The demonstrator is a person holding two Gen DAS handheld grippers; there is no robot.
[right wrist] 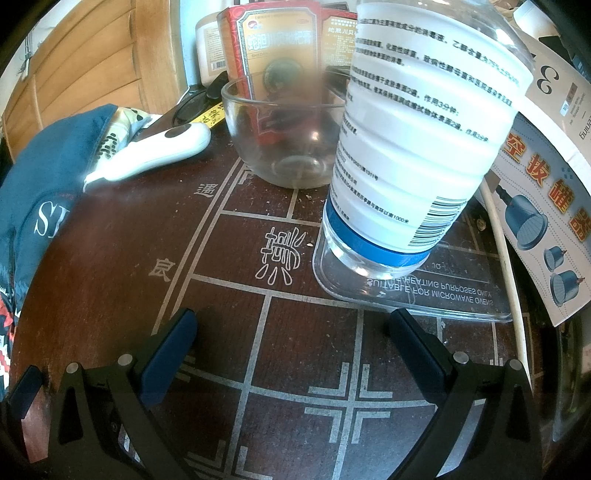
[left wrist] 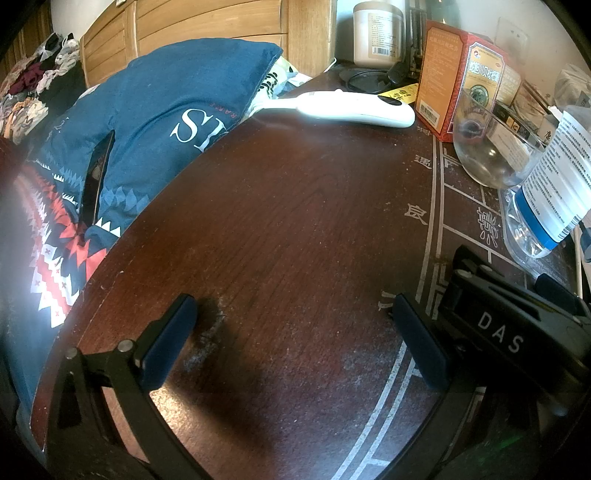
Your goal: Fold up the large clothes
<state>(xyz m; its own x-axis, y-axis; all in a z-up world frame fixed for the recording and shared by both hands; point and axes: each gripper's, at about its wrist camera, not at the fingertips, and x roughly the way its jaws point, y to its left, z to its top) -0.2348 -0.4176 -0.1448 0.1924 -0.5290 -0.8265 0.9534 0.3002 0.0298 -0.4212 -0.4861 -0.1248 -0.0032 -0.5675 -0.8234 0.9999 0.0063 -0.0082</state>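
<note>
Dark red-brown wood fills both views: a table (left wrist: 295, 221) inlaid with pale grid lines and characters, backed by a slatted wooden headboard (left wrist: 207, 22). Over the table's left edge lies the garment (left wrist: 155, 110), a blue piece with white letters and a red, white and navy zigzag pattern lower down; it is bunched, not folded, and neither gripper touches it. The left gripper (left wrist: 295, 336) sits low over bare wood with its blue-padded fingers spread wide and nothing between them. The right gripper (right wrist: 291, 343) is likewise spread and empty, over the grid lines, and its black body shows at the right edge of the left view. Just ahead of it a clear bottle (right wrist: 417, 140) with a white label and blue band stands on a transparent plastic lid (right wrist: 461, 299). Behind that are a glass bowl (right wrist: 288, 144), a red and orange box (right wrist: 269, 44) and a white handheld device (right wrist: 155, 151) lying beside the garment.
</note>
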